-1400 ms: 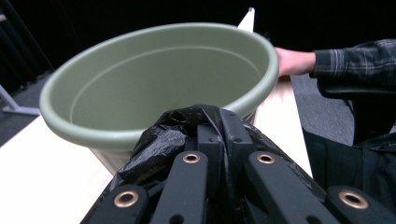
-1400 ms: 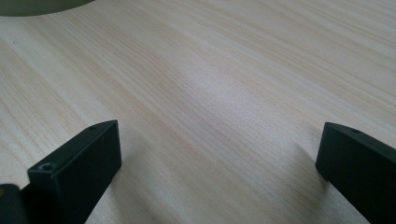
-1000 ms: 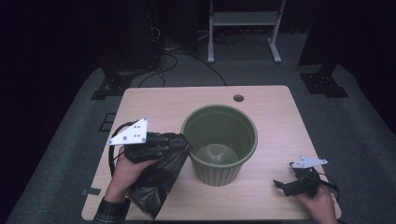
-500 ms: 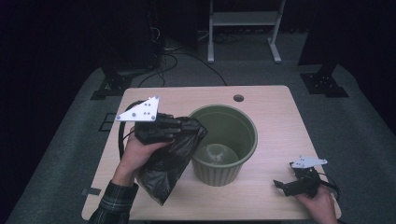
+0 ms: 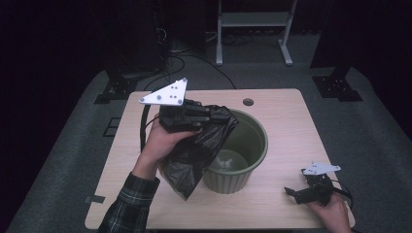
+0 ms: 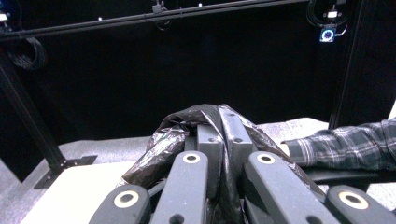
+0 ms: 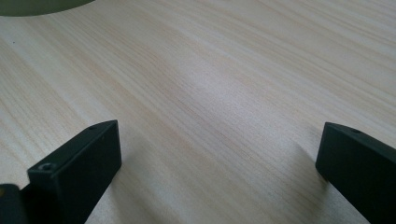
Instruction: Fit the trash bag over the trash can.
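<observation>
A crumpled black plastic bag (image 5: 194, 155) hangs from my left gripper (image 5: 221, 114), which is shut on the bag's top edge and held above the table at the left rim of an olive green bin (image 5: 243, 160). In the left gripper view the jaws pinch a fold of the bag (image 6: 163, 144) between them. The bag's lower end drapes down the bin's left side toward the table. My right gripper (image 5: 291, 193) rests low on the wooden table (image 5: 291, 126) at the front right, its jaws wide apart with bare wood between them (image 7: 219, 154).
The bin stands upright near the table's middle, and its inside holds nothing I can make out. A round cable hole (image 5: 248, 102) sits at the far edge. Dark stands and a white frame (image 5: 252, 29) rise behind the table.
My left hand has lifted the bag up and to the right, from low beside the bin to its left rim. The right gripper has stayed put.
</observation>
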`<state>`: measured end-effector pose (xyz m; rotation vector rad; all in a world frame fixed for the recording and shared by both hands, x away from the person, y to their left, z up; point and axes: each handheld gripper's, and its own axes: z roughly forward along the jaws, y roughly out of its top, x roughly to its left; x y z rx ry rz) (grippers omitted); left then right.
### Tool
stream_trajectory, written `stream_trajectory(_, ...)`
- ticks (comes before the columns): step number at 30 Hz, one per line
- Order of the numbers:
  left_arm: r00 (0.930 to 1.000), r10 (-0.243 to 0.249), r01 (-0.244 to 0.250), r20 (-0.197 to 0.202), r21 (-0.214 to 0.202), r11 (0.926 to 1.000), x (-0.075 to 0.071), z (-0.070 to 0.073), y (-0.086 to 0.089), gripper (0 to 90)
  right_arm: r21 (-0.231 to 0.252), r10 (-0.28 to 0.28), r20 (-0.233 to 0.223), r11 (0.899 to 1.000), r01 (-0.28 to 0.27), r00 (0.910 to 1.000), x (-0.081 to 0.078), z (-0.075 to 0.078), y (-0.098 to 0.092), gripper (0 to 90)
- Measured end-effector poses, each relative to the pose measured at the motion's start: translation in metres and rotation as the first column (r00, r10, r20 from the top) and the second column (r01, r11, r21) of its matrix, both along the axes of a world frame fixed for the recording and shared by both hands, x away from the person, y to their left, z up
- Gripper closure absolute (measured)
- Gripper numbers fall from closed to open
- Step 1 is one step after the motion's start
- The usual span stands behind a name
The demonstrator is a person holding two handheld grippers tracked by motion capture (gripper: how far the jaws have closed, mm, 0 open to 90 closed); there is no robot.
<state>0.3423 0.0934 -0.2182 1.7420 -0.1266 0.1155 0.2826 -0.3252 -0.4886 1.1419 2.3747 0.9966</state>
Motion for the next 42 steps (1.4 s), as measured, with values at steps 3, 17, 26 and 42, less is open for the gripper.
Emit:
stream_trajectory(3, 0.9999, -0.016, 0.016, 0.004, -0.003, 0.9999, 0.003, 0.006, -0.011, 87.7, -0.001, 0.0, 0.0, 1.0, 0.0, 1.0, 0.0, 0.0, 0.0, 0.0)
stream_trajectory(17, 0.9952, -0.097, 0.096, -0.013, -0.049, 0.9942, 0.013, 0.027, -0.057, 87.7, 0.001, -0.002, -0.001, 1.0, 0.002, 1.0, 0.0, 0.0, 0.0, 0.0)
stream_trajectory(26, 0.9931, -0.116, 0.115, -0.017, -0.05, 0.9921, 0.014, 0.031, -0.078, 87.7, 0.0, -0.001, 0.001, 1.0, 0.001, 1.0, 0.0, 0.0, 0.0, 0.0)
stream_trajectory(42, 0.996, -0.033, 0.034, -0.083, 0.016, 0.9993, 0.023, -0.008, -0.048, 86.5, 0.0, -0.001, 0.0, 1.0, 0.001, 1.0, 0.0, 0.0, 0.0, 0.0)
